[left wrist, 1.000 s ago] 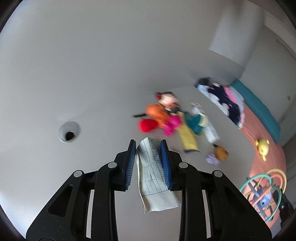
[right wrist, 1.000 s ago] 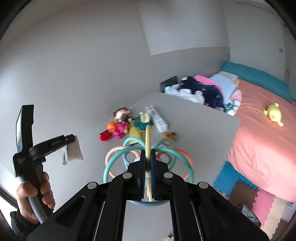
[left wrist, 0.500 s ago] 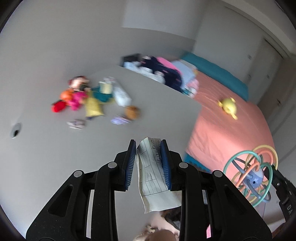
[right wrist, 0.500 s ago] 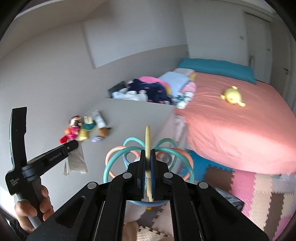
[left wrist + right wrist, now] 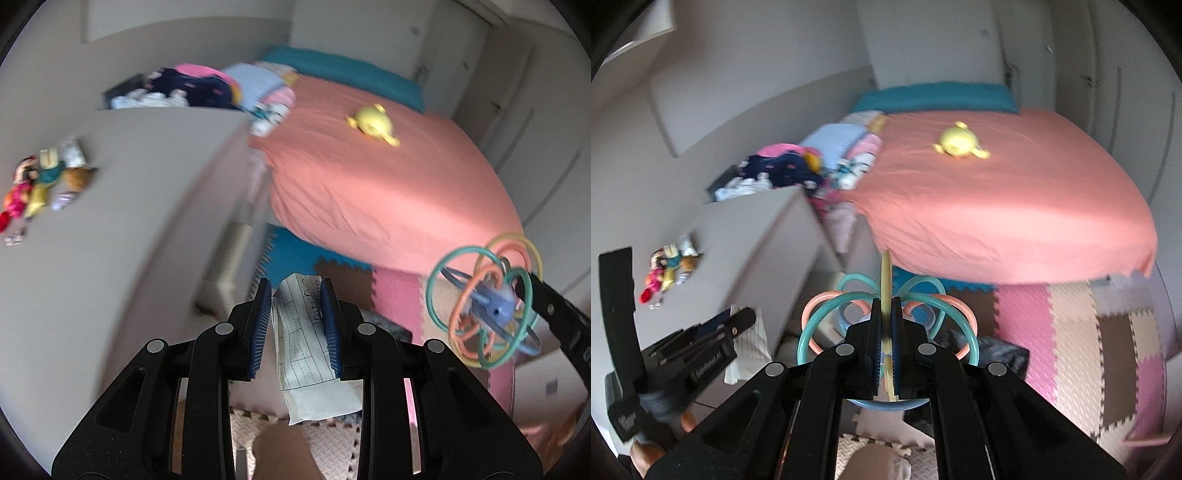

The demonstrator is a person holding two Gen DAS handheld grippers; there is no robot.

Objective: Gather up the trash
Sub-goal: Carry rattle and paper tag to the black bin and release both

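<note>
Left gripper (image 5: 295, 317) holds a lined paper slip (image 5: 308, 343) between its blue pads, lower centre of the left wrist view. The slip runs up between the pads and hangs below them, bent and limp. Judged very light, soft and easily torn or slipped; the grip sits on its upper part, which seems adequate, though a fast swing could flap it loose.

Right gripper (image 5: 885, 328) is closed narrowly on one yellow loop of a ring toy (image 5: 886, 317), centre of the right wrist view. The toy's loops look springy and light; a single thin loop may twist in the grip.

Bed (image 5: 1015, 192) fills the upper right; counter (image 5: 750, 236) with small toys (image 5: 668, 266) sits at left.
</note>
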